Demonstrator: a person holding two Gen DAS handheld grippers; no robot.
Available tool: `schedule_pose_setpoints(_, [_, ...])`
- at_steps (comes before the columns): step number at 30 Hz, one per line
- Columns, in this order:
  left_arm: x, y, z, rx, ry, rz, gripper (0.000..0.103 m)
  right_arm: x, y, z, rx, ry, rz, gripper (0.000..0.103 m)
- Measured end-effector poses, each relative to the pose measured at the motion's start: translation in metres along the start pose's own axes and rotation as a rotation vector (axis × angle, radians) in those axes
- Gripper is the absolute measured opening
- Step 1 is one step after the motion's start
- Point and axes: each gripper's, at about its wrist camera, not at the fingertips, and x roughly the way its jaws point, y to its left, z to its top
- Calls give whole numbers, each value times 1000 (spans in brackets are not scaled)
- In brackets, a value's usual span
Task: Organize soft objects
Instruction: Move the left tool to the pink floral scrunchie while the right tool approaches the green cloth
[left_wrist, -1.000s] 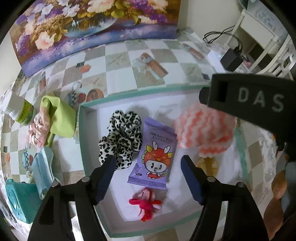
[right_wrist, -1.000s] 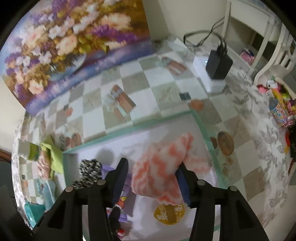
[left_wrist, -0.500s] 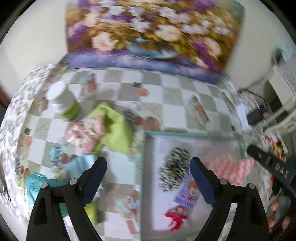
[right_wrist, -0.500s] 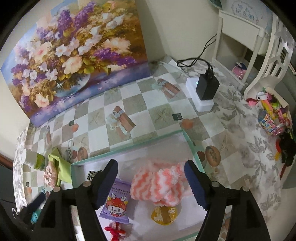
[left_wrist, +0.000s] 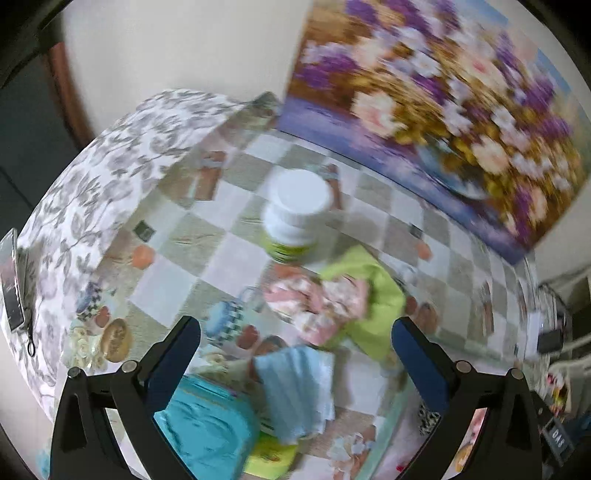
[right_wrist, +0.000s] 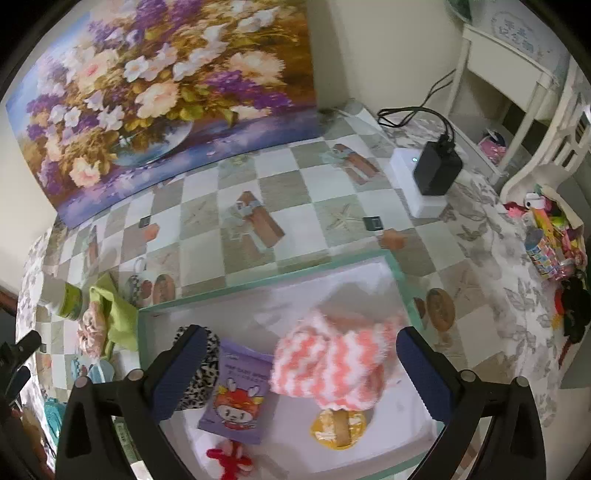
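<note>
Soft items half sorted: some in the tray, some loose at the bench's left side.

The left hand-held gripper (left_wrist: 295, 363) is opening, nothing between its jaws, above the pale blue cloth (left_wrist: 295, 387), which looks light and floppy; pinch a bunched fold. The right hand-held gripper (right_wrist: 299, 365) is opening over the pink-striped fluffy cloth (right_wrist: 332, 365) lying in the tray (right_wrist: 266, 286).

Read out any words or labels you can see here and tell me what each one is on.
"DAS": the black gripper body at the left wrist view's lower right edge.
Purple snack packet: a line of print above the cartoon, too small to read.
White plaque behind the shelf: blue characters, too blurred.
</note>
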Motion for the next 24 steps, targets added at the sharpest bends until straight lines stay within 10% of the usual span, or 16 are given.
schedule_pose_setpoints(24, [-9,96,21,-224,-28,8,103,-8,142,-19,-307,-37,97,103])
